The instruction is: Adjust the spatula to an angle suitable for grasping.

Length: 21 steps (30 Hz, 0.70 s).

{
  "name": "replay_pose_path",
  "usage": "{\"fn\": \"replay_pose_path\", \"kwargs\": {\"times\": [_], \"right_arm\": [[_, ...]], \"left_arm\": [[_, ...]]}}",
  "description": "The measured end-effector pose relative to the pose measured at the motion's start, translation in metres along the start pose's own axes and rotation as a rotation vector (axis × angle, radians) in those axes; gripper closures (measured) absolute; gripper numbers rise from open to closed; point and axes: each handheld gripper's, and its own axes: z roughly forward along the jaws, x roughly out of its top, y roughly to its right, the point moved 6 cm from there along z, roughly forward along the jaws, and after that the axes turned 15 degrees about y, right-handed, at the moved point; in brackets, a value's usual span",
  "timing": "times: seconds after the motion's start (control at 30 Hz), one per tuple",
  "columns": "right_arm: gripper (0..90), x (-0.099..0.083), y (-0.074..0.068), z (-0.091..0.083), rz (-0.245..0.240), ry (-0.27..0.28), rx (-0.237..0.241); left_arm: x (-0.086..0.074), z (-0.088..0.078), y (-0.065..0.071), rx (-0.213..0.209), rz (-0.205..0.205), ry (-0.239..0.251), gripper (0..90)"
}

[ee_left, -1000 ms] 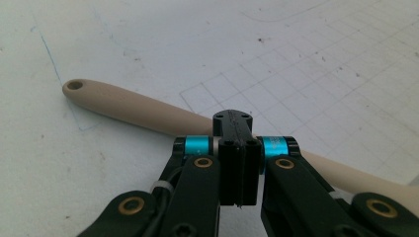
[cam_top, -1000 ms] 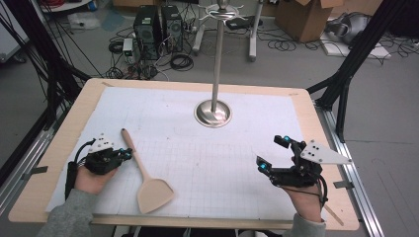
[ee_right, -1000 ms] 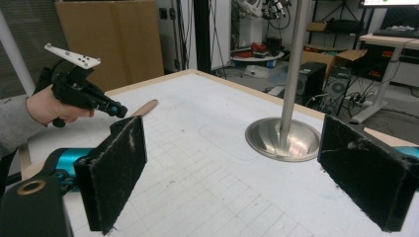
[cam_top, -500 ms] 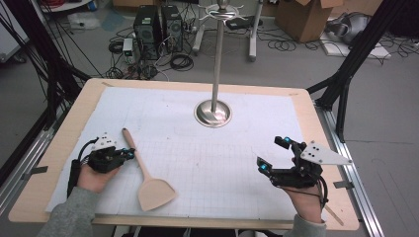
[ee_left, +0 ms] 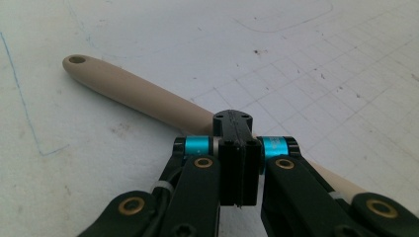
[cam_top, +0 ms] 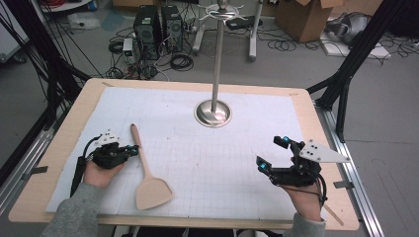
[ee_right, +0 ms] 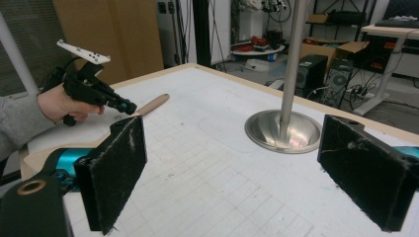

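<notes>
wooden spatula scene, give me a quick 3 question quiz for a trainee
1. True or false: the left gripper has its jaws shut, right beside the handle of the wooden spatula.
2. How do the jaws of the right gripper stand? A) shut on the spatula B) wide open with nothing between them C) shut on the pole
3. Fill in: the metal stand rises from a round ____ on the far middle of the white mat.

Key
1. True; the spatula lies flat on the mat with its blade toward the person.
2. B
3. base
</notes>
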Motion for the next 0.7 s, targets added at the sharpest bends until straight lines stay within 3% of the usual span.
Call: {"fn": "replay_pose_path", "kwargs": {"times": [0.07, 0.5, 0.6, 0.7], "right_arm": [[10.5, 0.001, 0.000, 0.001, -0.002, 0.004, 0.005], [10.5, 0.001, 0.000, 0.004, -0.003, 0.003, 0.010], [10.5, 0.000, 0.000, 0.004, 0.001, -0.001, 0.011], [10.6, 0.000, 0.000, 0.005, 0.000, -0.003, 0.013]], "left_arm": [[0.006, 0.008, 0.006, 0.011, 0.057, -0.026, 89.7], [0.010, 0.022, 0.006, -0.021, 0.023, -0.046, 89.7], [0.010, 0.021, 0.007, -0.014, 0.039, -0.052, 89.7], [0.017, 0.016, 0.013, -0.032, 0.037, -0.007, 89.7]]}}
